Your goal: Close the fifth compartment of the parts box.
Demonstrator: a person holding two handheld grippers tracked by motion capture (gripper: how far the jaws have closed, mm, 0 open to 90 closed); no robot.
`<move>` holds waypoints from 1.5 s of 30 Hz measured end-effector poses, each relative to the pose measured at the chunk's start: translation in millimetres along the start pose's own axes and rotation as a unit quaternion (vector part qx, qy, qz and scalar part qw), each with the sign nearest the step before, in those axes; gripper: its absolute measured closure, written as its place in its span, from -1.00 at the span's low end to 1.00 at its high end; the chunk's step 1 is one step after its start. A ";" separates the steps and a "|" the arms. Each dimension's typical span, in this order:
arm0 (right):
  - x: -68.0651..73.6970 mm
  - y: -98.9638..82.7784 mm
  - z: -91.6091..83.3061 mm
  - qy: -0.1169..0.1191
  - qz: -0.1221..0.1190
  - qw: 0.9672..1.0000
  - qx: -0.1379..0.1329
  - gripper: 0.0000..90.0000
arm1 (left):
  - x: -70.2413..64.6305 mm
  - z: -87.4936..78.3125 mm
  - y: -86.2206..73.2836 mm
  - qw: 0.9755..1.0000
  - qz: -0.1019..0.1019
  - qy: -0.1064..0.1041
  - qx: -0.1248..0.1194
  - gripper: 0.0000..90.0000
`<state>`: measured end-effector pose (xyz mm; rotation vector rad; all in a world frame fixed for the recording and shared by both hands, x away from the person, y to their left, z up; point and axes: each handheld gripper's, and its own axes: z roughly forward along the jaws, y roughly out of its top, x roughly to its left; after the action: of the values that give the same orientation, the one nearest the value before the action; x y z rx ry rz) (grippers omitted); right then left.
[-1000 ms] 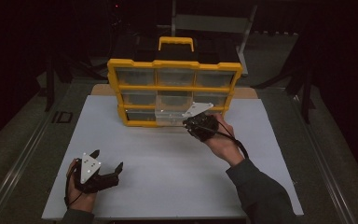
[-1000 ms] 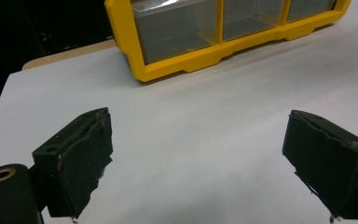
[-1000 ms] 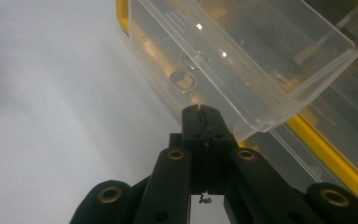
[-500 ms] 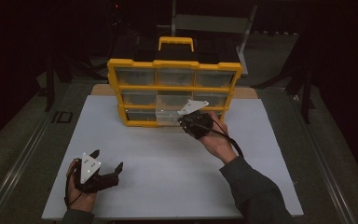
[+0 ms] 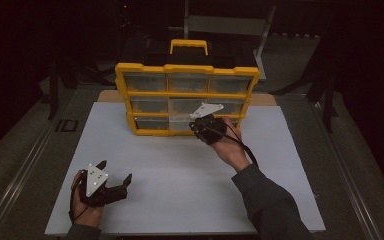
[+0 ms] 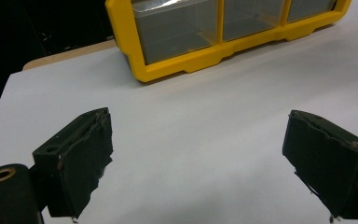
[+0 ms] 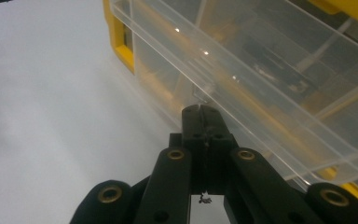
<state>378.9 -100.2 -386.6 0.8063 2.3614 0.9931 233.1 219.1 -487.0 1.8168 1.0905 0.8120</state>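
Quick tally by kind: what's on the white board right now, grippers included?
Yellow organiser case: 1
Clear drawers in it: 9, in three rows of three
Grippers: 2, left gripper open, right gripper shut at a bottom-row drawer
Total: 12

We see the organiser (image 5: 187, 95) standing upright at the far middle of the worktop (image 5: 180, 200). Our right hand-held gripper (image 5: 196, 127) sits at the front of its bottom middle drawer (image 7: 261, 88); our left hand-held gripper (image 5: 114, 172) is near the front left corner, well apart.
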 end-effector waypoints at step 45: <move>-25.9 11.5 19.8 -0.028 0.047 0.998 -0.012 1.00 | -0.9 2.7 1.1 1.000 0.000 -0.003 0.001 -0.83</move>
<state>413.4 -101.3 -386.1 0.9310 2.2780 1.0224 235.4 217.1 -487.3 1.8204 1.0865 0.8053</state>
